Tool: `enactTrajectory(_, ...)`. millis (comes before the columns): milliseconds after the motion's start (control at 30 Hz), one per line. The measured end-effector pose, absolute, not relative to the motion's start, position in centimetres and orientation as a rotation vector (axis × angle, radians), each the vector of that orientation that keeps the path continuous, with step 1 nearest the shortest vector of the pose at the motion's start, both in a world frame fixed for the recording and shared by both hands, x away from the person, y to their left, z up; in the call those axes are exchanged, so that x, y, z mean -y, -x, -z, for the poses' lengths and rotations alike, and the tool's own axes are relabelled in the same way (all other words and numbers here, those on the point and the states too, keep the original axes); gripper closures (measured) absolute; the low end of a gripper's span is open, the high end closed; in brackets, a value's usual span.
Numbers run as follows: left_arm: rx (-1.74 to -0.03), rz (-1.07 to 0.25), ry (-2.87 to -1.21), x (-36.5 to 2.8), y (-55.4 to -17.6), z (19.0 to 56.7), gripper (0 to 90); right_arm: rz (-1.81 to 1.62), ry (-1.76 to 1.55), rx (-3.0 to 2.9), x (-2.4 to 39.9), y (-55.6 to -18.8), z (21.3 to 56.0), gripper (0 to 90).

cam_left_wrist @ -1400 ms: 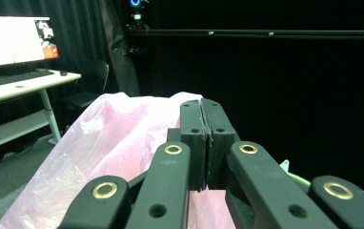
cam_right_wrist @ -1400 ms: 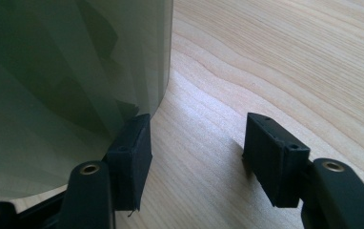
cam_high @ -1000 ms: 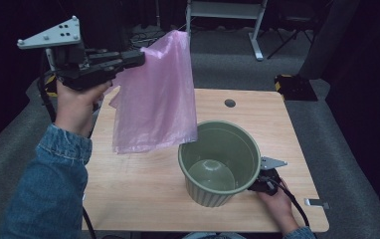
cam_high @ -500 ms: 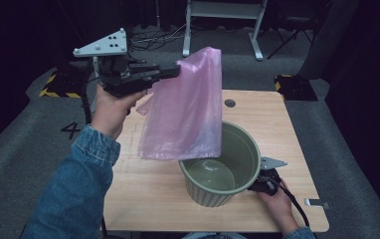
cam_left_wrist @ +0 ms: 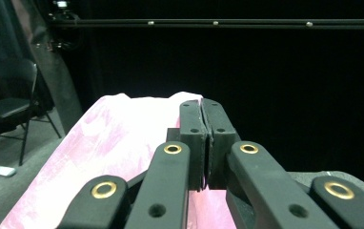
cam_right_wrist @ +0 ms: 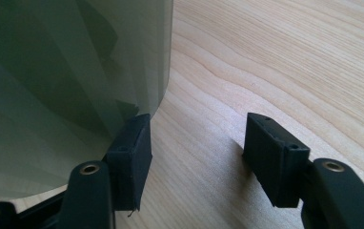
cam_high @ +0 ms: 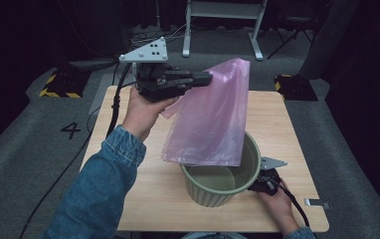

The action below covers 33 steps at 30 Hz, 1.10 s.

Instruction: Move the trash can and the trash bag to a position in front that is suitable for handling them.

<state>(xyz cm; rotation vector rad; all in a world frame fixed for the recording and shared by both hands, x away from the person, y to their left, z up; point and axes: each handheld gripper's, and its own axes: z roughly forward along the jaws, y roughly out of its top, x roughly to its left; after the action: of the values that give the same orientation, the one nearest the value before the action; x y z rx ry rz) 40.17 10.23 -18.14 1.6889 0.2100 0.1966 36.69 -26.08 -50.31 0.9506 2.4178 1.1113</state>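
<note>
Item: pink plastic bag (cam_high: 209, 119), thin translucent film. I hold it by its top far corner in the left gripper (cam_high: 203, 78), jaws pressed fully together on the film; the left gripper view shows the film (cam_left_wrist: 123, 138) pinched flat between them. The bag hangs free above the middle of the tabletop (cam_high: 143, 199), its open lower edge just over the far-left rim of the pot.

Handling, as I judge it: near weightless, limp, slippery, prone to sway and cling. It tears or slips if tugged. Best hold is a folded corner or the mouth hem, gripped firmly.

Item: green ribbed pot (cam_high: 218, 184), near right of centre. Stiff, upright, likely light enough to skid; best held by the rim.

Right gripper (cam_high: 258, 183): low on the tabletop at the pot's right side, jaws partly apart and holding nothing. In the right gripper view one pad (cam_right_wrist: 131, 152) sits against the pot wall (cam_right_wrist: 65, 81).
</note>
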Motion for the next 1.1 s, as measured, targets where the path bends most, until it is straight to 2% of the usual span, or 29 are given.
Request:
enactTrajectory(533,-0.155,-0.233,-1.747,-5.9,-39.7,21.3,88.2,-1.112,-0.951,-2.418,26.1,-36.7,50.3,42.8)
enactTrajectory(1100,-0.186,-0.174,-1.825,-7.2,-38.3,27.1,87.9,-1.111,-0.95,-2.419,26.1,-36.7,50.3,42.7)
